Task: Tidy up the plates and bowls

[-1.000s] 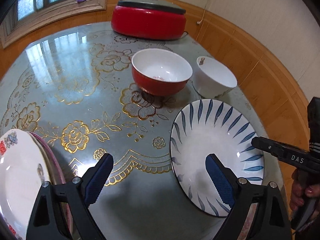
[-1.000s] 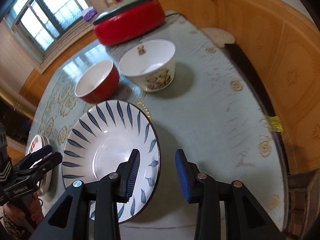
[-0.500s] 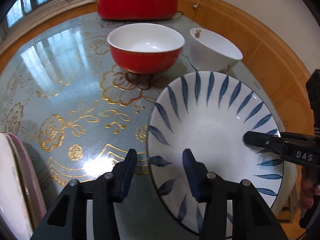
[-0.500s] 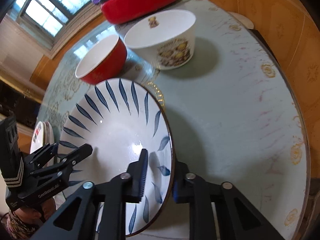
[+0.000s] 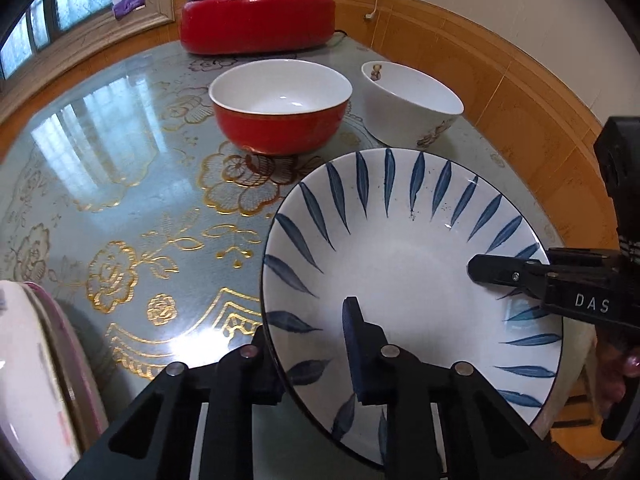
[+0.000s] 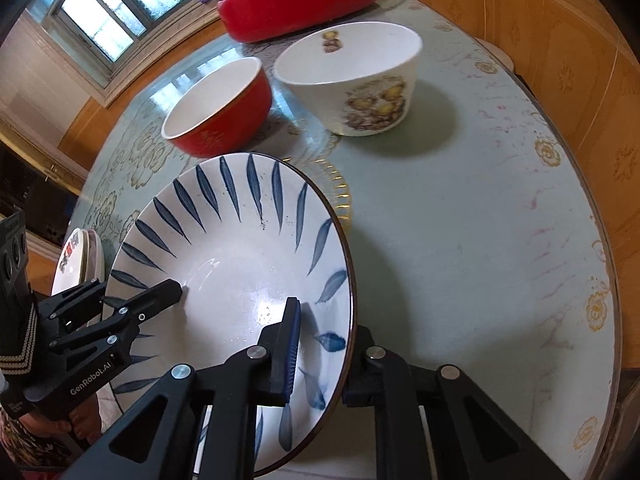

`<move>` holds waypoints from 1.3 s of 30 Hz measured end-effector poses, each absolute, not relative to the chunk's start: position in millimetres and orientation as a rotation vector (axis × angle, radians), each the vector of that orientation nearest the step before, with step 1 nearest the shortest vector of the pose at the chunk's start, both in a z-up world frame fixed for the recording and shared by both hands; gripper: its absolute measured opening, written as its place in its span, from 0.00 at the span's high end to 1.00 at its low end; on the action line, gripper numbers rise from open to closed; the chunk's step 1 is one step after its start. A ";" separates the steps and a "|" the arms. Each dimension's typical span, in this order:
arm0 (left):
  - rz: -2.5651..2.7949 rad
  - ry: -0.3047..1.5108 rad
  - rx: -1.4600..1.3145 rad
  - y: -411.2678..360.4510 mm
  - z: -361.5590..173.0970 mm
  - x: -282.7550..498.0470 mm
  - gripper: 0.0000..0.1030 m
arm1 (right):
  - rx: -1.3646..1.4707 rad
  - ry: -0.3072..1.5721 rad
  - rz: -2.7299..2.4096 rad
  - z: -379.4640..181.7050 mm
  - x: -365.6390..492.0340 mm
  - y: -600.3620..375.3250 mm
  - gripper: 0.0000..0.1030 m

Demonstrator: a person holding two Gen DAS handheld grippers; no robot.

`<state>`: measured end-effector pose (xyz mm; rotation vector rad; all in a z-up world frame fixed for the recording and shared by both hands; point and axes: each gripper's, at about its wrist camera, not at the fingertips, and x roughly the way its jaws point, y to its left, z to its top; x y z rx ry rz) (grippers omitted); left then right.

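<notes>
A white plate with blue leaf strokes (image 5: 400,260) (image 6: 232,264) sits tilted over the near part of the table. My left gripper (image 5: 308,320) straddles its left rim, one finger inside the dish and the other under the edge; its jaws are closing onto the rim. In the right wrist view that left gripper (image 6: 136,288) shows at the plate's far side. My right gripper (image 6: 326,316) is shut on the opposite rim, one pad inside and one outside; the left wrist view shows the right gripper (image 5: 480,272) over the plate's right side. Beyond the plate stand a red bowl (image 5: 280,120) (image 6: 216,112) and a white flowered bowl (image 5: 412,104) (image 6: 352,84).
A stack of plates (image 5: 24,380) (image 6: 80,256) lies at the table's near left edge. A red lidded pot (image 5: 256,16) (image 6: 300,4) stands at the back by the window. The round table (image 5: 100,160) (image 6: 460,240) has a glass top over a gold-flowered cloth, with wood panelling behind.
Both grippers went from open to closed around opposite rims of the blue-leaf plate. The plate now fills more of both views and sits tilted.
</notes>
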<state>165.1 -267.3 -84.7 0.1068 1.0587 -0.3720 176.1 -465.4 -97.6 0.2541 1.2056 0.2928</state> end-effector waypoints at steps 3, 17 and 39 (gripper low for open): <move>-0.354 1.042 0.134 -256.9 -80.5 156.1 0.77 | 0.225 1.197 0.312 -94.4 175.1 -454.0 0.86; -0.253 1.054 0.080 -190.8 -80.0 131.4 0.77 | 0.166 1.196 0.395 -94.0 172.6 -389.8 0.86; -0.356 1.053 0.203 -197.1 -73.5 107.9 0.59 | 0.258 1.238 0.335 -93.3 141.3 -393.8 0.83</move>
